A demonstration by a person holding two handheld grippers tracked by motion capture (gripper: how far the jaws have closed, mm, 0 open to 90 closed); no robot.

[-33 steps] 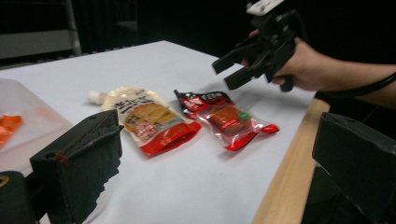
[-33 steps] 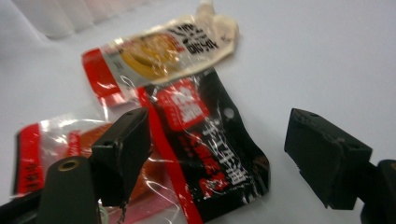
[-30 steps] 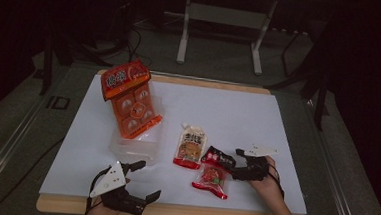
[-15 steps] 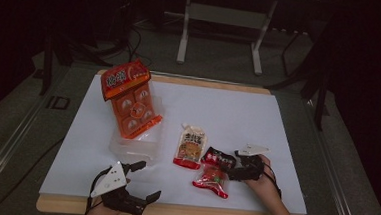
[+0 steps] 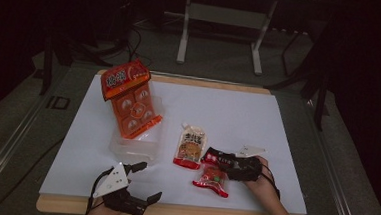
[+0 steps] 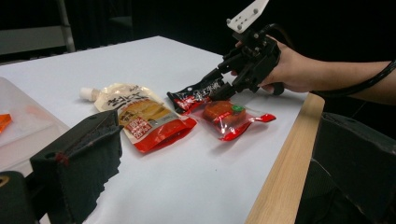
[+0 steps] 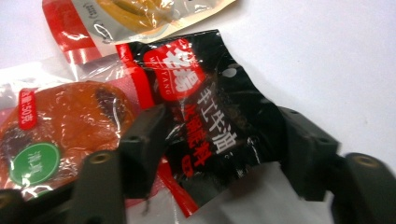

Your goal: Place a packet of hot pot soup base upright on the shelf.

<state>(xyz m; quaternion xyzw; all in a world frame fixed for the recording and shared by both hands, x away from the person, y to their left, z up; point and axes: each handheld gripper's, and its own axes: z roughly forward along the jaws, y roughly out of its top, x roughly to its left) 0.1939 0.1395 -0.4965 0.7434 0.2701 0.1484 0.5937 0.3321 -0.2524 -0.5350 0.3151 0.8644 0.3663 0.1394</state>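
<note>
A black sauce packet (image 5: 215, 155) (image 6: 196, 93) (image 7: 210, 116) with red and white print lies at the front right of the white table top (image 5: 238, 110). My right gripper (image 5: 224, 160) (image 6: 217, 87) (image 7: 219, 135) is shut on it, with the foil creased between the jaws and its held end lifted slightly. Partly under it lies a clear red-edged packet (image 5: 213, 178) (image 6: 226, 114) (image 7: 60, 130) with an orange-brown filling. A spouted pouch (image 5: 191, 146) (image 6: 135, 116) (image 7: 126, 14) lies just left of both. My left gripper (image 5: 146, 181) (image 6: 219, 140) rests open and empty at the front left.
A large orange snack bag (image 5: 131, 101) leans in a clear plastic container (image 5: 133, 146) at the left middle. The wooden table edge (image 5: 182, 212) runs along the front. Metal stand legs (image 5: 185, 32) rise behind the table.
My right gripper has slid a little leftward onto the black packet and closed on it. My left gripper has barely moved.
</note>
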